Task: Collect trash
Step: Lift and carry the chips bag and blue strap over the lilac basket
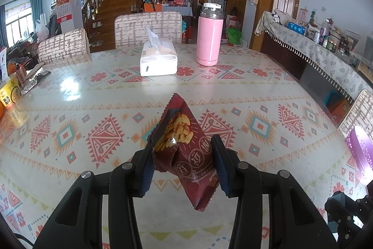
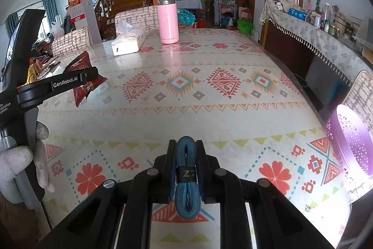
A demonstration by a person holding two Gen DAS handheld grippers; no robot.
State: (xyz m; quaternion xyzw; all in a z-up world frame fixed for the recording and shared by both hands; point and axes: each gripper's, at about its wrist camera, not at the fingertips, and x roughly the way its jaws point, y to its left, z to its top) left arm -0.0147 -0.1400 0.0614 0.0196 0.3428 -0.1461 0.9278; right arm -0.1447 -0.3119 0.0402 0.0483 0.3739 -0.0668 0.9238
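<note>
My left gripper [image 1: 184, 162] is pinching a dark red snack wrapper [image 1: 184, 148], its blue pads pressed against the wrapper's two sides about halfway along its length. The wrapper stands tilted between the pads, its torn top corner poking up and away from me and its crumpled bottom end hanging below them, clear of the patterned table [image 1: 70, 90]. From my right-hand camera I see the same wrapper [image 2: 82, 76] caught in the left gripper's fingers, held up above the table at the left, with my gloved left hand [image 2: 21, 155] wrapped around the handle. My right gripper [image 2: 186, 151] is pressed tight on a folded bundle of blue strap [image 2: 186, 181] with a dark band round its middle; the loop sticks out past the fingertips and the rest runs back between the fingers toward me. A purple perforated basket [image 2: 349, 144] sits at the right table edge, well apart from the wrapper. Far across the table stand a tissue pack [image 1: 158, 62] and a pink bottle [image 1: 209, 39].
</note>
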